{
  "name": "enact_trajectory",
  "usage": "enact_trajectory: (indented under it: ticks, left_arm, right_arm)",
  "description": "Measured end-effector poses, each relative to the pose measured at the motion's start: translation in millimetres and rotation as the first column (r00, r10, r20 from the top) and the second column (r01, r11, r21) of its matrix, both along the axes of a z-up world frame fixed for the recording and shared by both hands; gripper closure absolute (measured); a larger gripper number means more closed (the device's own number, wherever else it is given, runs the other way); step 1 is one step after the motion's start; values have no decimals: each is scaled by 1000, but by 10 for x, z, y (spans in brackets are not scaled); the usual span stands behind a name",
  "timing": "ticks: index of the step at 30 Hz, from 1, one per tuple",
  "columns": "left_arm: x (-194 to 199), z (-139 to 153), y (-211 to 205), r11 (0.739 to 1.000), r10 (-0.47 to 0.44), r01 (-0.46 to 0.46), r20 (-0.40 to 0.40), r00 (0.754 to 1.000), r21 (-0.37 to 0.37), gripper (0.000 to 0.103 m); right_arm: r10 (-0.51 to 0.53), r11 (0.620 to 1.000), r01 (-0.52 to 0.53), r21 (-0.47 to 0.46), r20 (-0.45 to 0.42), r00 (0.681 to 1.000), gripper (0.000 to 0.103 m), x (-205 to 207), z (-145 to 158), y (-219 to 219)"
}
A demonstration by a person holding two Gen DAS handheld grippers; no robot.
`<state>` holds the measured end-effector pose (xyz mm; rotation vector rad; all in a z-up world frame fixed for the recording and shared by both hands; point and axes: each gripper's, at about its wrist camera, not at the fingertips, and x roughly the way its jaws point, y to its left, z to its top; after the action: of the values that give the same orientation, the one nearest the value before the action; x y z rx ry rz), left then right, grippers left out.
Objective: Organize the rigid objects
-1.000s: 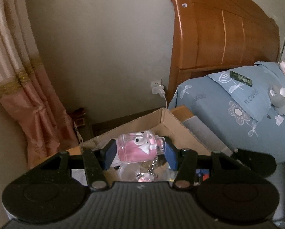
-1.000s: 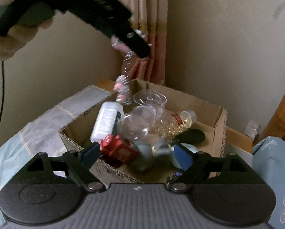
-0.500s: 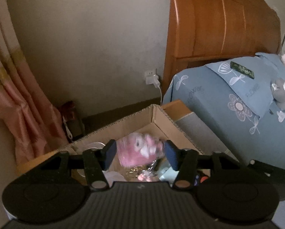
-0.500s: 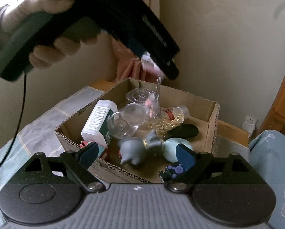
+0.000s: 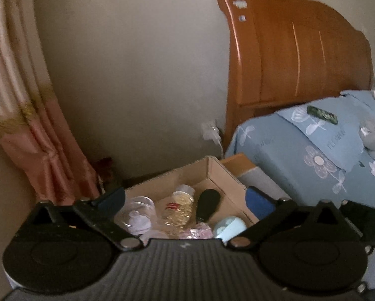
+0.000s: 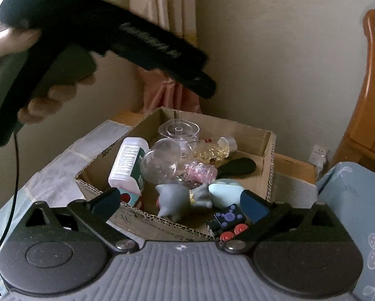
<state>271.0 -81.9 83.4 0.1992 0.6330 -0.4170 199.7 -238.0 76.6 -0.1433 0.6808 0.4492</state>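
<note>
Right wrist: box (image 6: 269, 175) rim below opening, empty tongs (image 6: 181, 202).

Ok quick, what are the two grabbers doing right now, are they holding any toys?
Left gripper: fingers opening, nothing between them, above the cardboard box.
Right gripper: fingers opening, holding nothing.

Home bedroom. Wooden headboard (image 5: 297, 60) against a plain painted wall; just below it a bed with blue flower-print bedding (image 5: 312, 150) and a soft toy (image 5: 374, 138) on top. Left of the headboard, low on the wall, a socket with a white plug (image 5: 210, 131). Further left, a pink curtain with gold trim (image 5: 24, 115). In front of the headboard, a cardboard box (image 6: 269, 165) of household odds and ends.
</note>
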Motion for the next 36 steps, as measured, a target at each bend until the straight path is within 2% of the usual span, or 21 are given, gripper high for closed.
enact_trajectory:
  ticks: [5,10,15,19,23,26,31,36]
  left_arm:
    - [-355,-86,146,999,25,-26,62,998,19,1]
    - [-731,-390,406,988,151,-151,19,988,-25,1]
    - [-950,-799,524,963,267,-263,-73,961,52,1]
    - [-1244,-918,523,946,313,-306,-63,948,105,1]
    - [-1525,-900,544,935,351,-343,-87,932,96,1]
    - [-1702,-840,562,933,358,-352,-108,927,73,1]
    - [-1947,-659,587,937,349,-346,-83,934,44,1]
    - [-2042,-478,627,931,364,-364,-64,929,15,1]
  right_arm:
    - [-50,999,50,-14,-19,999,0,-55,41,18]
    - [-161,984,154,-94,-62,985,0,-162,-96,83]
    - [-230,970,214,-116,-149,962,0,-305,-343,166]
    - [-331,937,309,-165,-132,934,0,-487,-469,243]
    - [-424,904,404,-139,-174,889,0,-661,-527,197]
    - [-453,891,434,-136,-174,875,0,-800,-505,176]
    - [-447,893,432,-124,-142,883,0,-988,-327,241]
    - [-449,891,442,-102,-55,892,0,-1098,-47,329]
